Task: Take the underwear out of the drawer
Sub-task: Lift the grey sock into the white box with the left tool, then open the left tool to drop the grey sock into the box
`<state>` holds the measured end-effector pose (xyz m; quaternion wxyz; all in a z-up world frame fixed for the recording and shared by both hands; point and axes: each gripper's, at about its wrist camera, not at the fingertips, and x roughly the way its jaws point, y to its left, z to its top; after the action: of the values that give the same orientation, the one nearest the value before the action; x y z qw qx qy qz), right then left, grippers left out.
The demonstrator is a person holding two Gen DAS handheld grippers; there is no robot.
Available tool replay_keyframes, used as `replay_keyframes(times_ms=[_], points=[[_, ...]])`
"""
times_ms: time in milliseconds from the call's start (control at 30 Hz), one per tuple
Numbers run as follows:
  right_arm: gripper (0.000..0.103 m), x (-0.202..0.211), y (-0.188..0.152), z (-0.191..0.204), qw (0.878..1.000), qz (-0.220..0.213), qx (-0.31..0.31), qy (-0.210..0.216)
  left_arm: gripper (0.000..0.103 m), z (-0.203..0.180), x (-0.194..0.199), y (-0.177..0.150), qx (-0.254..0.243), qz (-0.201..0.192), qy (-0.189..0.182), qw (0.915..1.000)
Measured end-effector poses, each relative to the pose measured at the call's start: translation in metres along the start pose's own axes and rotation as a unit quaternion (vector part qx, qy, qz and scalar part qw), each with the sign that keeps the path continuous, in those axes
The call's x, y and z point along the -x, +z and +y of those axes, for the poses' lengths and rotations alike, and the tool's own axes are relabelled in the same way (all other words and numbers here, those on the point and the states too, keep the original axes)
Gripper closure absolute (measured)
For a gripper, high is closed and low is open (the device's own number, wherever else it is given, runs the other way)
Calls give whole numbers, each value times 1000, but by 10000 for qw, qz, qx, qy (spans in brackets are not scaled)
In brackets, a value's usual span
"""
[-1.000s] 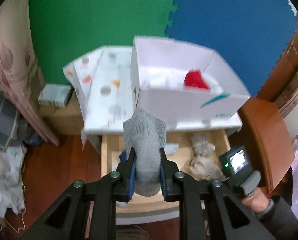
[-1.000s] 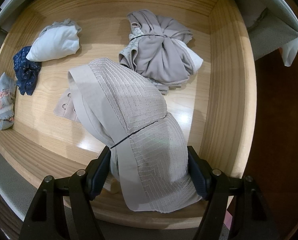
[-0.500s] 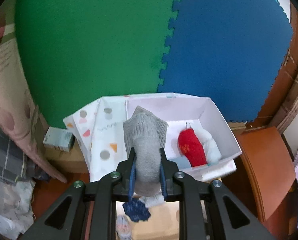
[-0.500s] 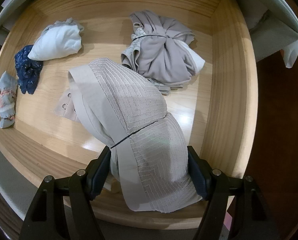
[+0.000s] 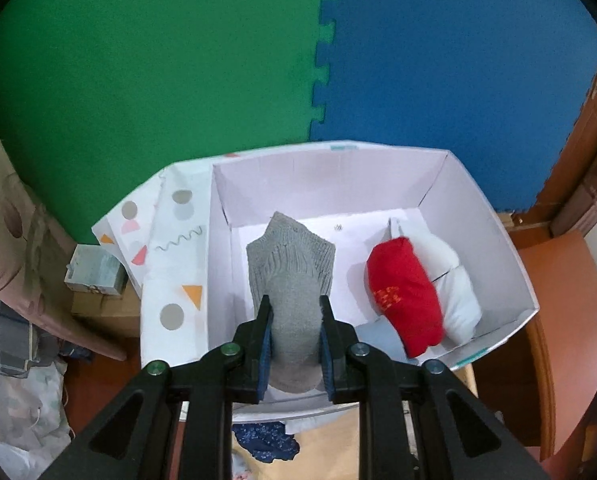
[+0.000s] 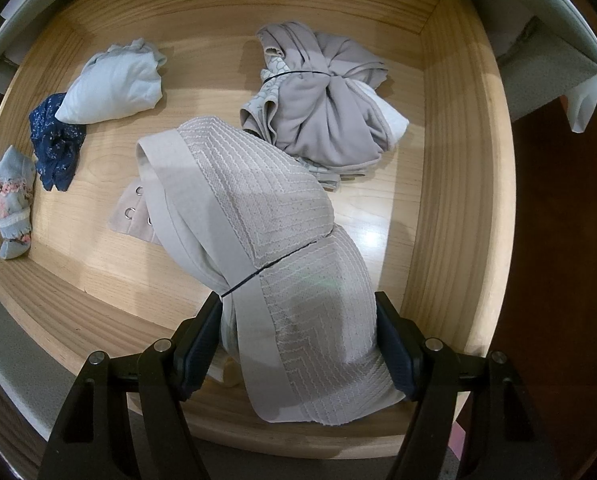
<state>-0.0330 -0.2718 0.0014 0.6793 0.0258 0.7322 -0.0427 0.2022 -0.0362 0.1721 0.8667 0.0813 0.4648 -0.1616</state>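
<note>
Since the earlier frame: left gripper [image 5: 294, 320], clamped on grey sock [image 5: 292, 272], now above white box [image 5: 494, 216]. Right gripper [image 6: 298, 344] pinching beige bra [image 6: 274, 240] over drawer [image 6: 450, 184]. Risk: early release, sock missing box.

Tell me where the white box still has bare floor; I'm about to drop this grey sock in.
The white box is bare along its left wall and back, under the grey sock. The right half is crowded: red bundle against white bundle.

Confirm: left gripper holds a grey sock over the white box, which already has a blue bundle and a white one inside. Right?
Not quite. The bundle in the white box is red, not blue, per the left wrist view. The rest holds: the left gripper grips the grey sock, and a white bundle lies beside it.
</note>
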Motion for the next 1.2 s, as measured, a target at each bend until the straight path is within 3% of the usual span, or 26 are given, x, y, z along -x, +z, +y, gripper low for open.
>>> replay_keyframes(times_ms=[400,533,767,1200], points=[[34,0,2,0,10000,27,20,-1,79,-2,-35,-15,-91,404,205,9989],[34,0,2,0,10000,31,25,-3,70,-5,-31,-15,-120,423,295,9986],[34,1,3,0,10000,38,31,-7,59,-3,-10,-19,-97,296,149,9994],[34,1,4,0,10000,64,18,-16,58,27,53,-30,-2,-25,73,10000]])
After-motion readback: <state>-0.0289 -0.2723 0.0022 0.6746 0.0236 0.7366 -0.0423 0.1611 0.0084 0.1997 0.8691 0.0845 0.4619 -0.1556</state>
